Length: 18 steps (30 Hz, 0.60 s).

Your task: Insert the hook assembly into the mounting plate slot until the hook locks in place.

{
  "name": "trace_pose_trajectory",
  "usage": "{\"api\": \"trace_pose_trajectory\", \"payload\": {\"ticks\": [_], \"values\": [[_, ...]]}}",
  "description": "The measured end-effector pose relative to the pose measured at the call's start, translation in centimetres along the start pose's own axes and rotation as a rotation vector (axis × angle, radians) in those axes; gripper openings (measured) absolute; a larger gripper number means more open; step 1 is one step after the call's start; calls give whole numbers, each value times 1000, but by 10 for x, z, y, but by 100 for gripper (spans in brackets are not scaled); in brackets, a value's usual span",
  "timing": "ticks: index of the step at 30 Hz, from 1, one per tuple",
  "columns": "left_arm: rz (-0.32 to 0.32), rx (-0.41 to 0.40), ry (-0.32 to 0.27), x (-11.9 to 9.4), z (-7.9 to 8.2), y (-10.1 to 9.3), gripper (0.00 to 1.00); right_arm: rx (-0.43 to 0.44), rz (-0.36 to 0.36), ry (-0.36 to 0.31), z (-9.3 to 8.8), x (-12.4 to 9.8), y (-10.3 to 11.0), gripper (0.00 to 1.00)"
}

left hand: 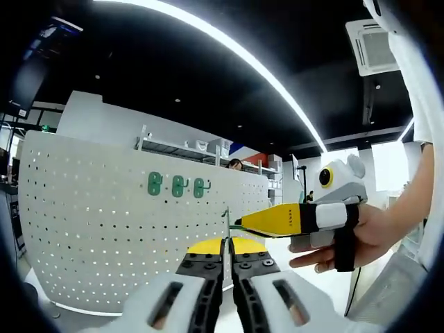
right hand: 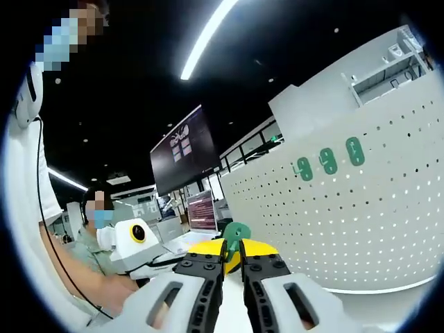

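- The green hook (right hand: 234, 239) sat clamped between the yellow-tipped jaws of the right gripper (right hand: 232, 258), its rounded head standing up above the jaw tips in the right gripper view.
- It looked like a small moulded plastic piece: light and stiff, probably a little slick, so a firm pinch on its flat body, leaving the back tab free for the slot, seemed the sound way to hold it.
- In the left gripper view the right gripper (left hand: 239, 223) reached in from the right, a person's hand (left hand: 347, 239) wrapped round its handle, with the thin green edge of the hook showing at its tip.
- The left gripper (left hand: 227, 244) had its jaws drawn together with nothing visible between them, and it pointed toward the board just beneath the right gripper's tip.
- The white pegboard (left hand: 104, 229) stood upright ahead, curved by the lens, with three green hooks (left hand: 177, 185) already mounted in a row high on it.
- The held hook was near the board but apart from it, so insertion looked not yet begun.
- Forcing it at an angle could make it twist in the grip.
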<state>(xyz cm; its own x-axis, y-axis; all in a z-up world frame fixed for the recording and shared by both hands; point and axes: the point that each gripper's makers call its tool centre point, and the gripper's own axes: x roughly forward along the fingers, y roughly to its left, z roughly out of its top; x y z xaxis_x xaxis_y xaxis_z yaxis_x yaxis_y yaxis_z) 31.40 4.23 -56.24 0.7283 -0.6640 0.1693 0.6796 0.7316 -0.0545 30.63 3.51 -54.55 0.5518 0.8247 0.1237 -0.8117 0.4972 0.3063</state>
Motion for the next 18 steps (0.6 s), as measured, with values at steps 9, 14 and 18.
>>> {"api": "trace_pose_trajectory", "payload": {"ticks": [9, 14, 18], "values": [[5, 0, -6, -2, 2, 1, 2, -9, -24, -14, 0, 4, 0, 4], [8, 1, -7, -1, 3, 1, 2, 5, -30, -15, 0, 5, -1, 4], [11, -1, -12, 0, 4, 0, 2, 4, -43, -21, 2, 6, -1, 3]]}}
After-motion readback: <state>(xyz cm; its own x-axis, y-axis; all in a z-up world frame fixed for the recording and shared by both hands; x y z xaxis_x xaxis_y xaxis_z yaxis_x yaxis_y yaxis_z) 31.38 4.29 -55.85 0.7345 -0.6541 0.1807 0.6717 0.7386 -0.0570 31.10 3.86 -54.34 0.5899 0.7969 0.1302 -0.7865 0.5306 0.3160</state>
